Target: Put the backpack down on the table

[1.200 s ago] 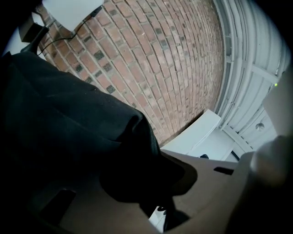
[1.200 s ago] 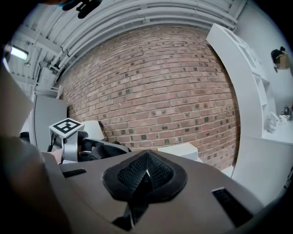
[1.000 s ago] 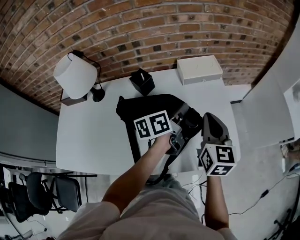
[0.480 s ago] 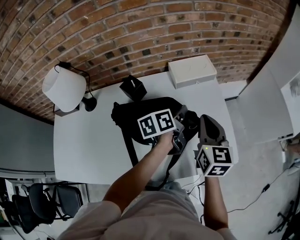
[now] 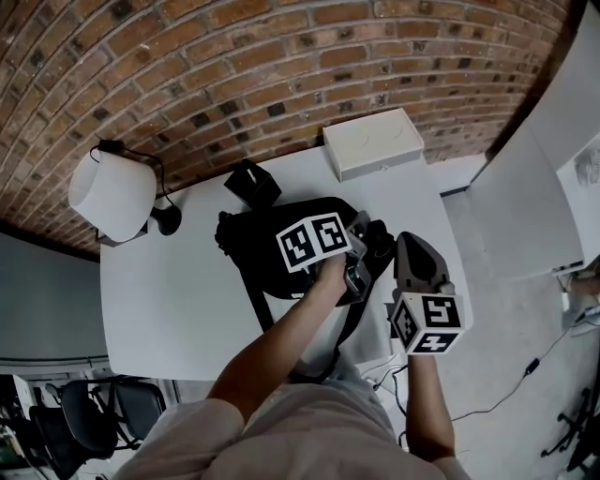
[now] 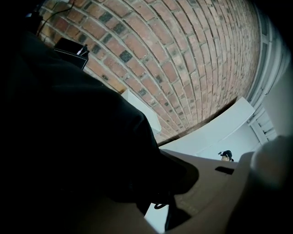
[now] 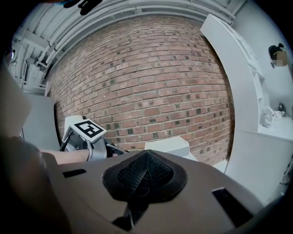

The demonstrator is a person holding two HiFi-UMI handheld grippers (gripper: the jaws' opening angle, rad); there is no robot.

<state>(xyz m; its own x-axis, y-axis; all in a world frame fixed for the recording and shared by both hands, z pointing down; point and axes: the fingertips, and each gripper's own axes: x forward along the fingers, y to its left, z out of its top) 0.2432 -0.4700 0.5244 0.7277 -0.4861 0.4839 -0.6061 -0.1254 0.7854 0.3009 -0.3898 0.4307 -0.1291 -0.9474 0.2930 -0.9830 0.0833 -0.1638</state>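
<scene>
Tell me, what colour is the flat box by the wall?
The flat rectangular box is white, clearest in the head view.

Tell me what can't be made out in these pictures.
- Left gripper view: black fabric backpack fills the left side; which part the left gripper pinches is unclear.
- Head view: the person's forearm covers the backpack's near edge.
- Head view: small black box, contents too small.

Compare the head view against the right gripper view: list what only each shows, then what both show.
Head view only: the black backpack spread over the white table, the lamp, a small black box and chairs below the table edge. Right gripper view only: the right gripper with its jaws pressed together and nothing between them, plus the ceiling. Both: the left gripper, the white box and the brick wall.
</scene>
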